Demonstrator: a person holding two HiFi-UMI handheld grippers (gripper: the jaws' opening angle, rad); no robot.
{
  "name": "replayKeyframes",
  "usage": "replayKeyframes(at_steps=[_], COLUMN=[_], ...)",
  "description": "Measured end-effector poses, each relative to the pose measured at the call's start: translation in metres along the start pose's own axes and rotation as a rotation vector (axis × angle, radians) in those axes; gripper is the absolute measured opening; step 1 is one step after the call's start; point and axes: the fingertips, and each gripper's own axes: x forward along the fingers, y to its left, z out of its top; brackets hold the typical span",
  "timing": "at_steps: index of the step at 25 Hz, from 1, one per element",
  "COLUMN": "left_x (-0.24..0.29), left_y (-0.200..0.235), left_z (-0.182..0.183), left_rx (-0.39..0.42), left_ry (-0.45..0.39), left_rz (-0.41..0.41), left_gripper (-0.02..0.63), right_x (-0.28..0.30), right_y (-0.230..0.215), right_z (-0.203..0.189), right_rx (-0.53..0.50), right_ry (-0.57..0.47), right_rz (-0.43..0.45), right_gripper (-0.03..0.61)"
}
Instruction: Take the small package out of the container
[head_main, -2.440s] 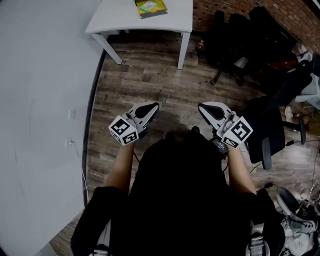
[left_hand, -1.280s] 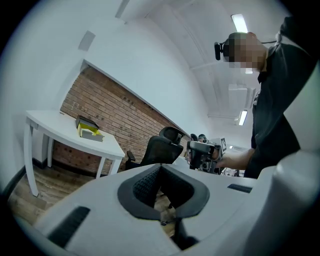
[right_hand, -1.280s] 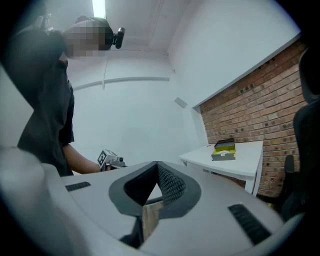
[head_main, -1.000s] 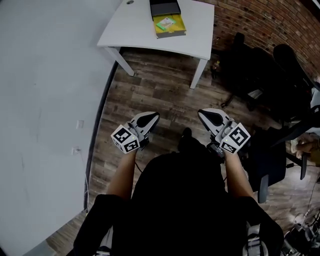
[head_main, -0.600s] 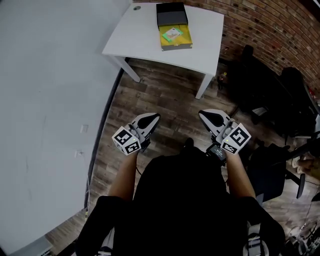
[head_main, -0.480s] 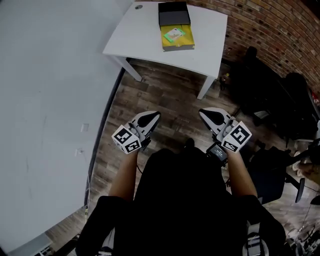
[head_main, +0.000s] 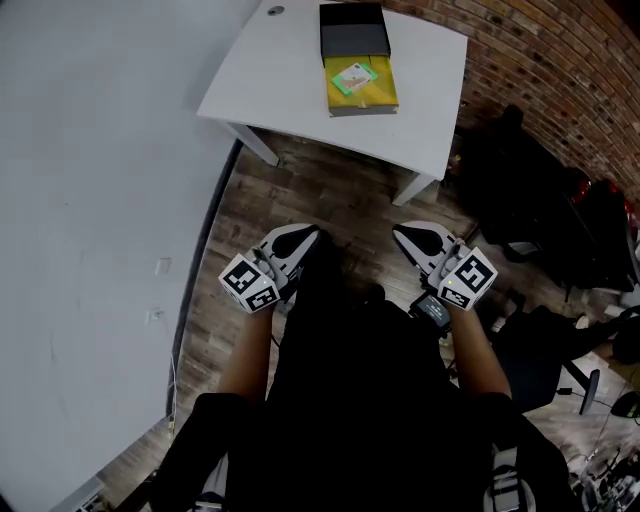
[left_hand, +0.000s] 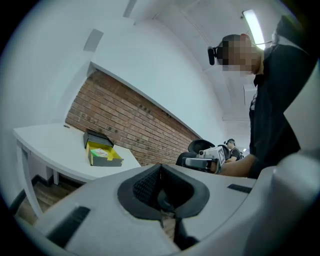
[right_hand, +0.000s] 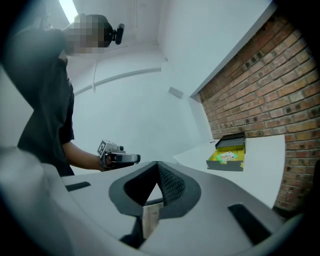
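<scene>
An open yellow container (head_main: 362, 88) with a black lid part (head_main: 354, 30) behind it lies on the white table (head_main: 290, 80) at the far end. A small green-and-white package (head_main: 352, 77) rests inside it. The left gripper view shows the container (left_hand: 102, 153) too, and so does the right gripper view, container (right_hand: 228, 158) and package (right_hand: 227, 156). My left gripper (head_main: 303, 236) and right gripper (head_main: 403, 233) hang side by side over the wood floor, well short of the table. Both are shut and hold nothing. Their closed jaws show as left gripper (left_hand: 160, 167) and right gripper (right_hand: 157, 166).
A brick wall (head_main: 560, 60) runs along the right behind the table. Black office chairs (head_main: 530, 190) and clutter stand at the right. A white wall (head_main: 90, 200) closes the left side. Wood floor (head_main: 340, 195) lies between me and the table's legs (head_main: 415, 187).
The table with the container has come nearer and fuller into the head view. Both grippers stay shut, side by side in front of the body.
</scene>
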Motion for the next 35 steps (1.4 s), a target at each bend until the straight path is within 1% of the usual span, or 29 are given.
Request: replayKeyframes(at_steps=[4,8,11,15,18,20,22,26,29,32,35], left_x=[0.019,0.032,0.04,0.051,0.06,0.066,0.071,0.083,0.095,0.106,0.125], left_y=[0.048,0.103,0.141,0.172,0.192,0.207,0.219,0.237,0.263,0.287,0.297], left_z=[0.013,0.046,0.07,0.092,0.1,0.103,0.104,0.11,0.122,0.13,0.135], left_rx=[0.01,0.03,0.043,0.05,0.054,0.05,0.037,0.05,0.067,0.065,0.072], left_ry=[0.018,0.016,0.015,0.039,0.049,0.048,0.055,0.071,0.067,0.067,0.084], left_rz=[-0.067,-0.103,-0.15,-0.238,-0.292,-0.315,-0.327,-0.34,-0.299,-0.258,-0.25], left_gripper=[0.015,0.015,0.015,0.015,0.015,0.015,0.015,0.015,0.015,0.015,0.015], right_x=[0.035,0.077,0.112,0.148,0.165,0.174,0.181,0.191,0.197,0.2,0.199], right_y=[-0.031,-0.06,-0.08,-0.094,-0.111,-0.12,-0.127,-0.145,-0.167,-0.19,-0.221], right_z=[0.013,0.032,0.056,0.079,0.084,0.091,0.098,0.1,0.105,0.111,0.112], right_rx=[0.004,-0.021,-0.037,-0.064,-0.069,-0.105,-0.135,-0.136,-0.139,-0.136,-0.115], right_ry=[0.014,0.028,0.01,0.014,0.02,0.003,0.0,0.032,0.029,0.012,0.006], right_rz=[-0.05,-0.08,-0.121,-0.151,-0.201,-0.242,-0.264,-0.263,-0.269,-0.262,-0.266], right_gripper=[0.006,0.006,0.006,0.006,0.006,0.006,0.006,0.006,0.006,0.006,0.005])
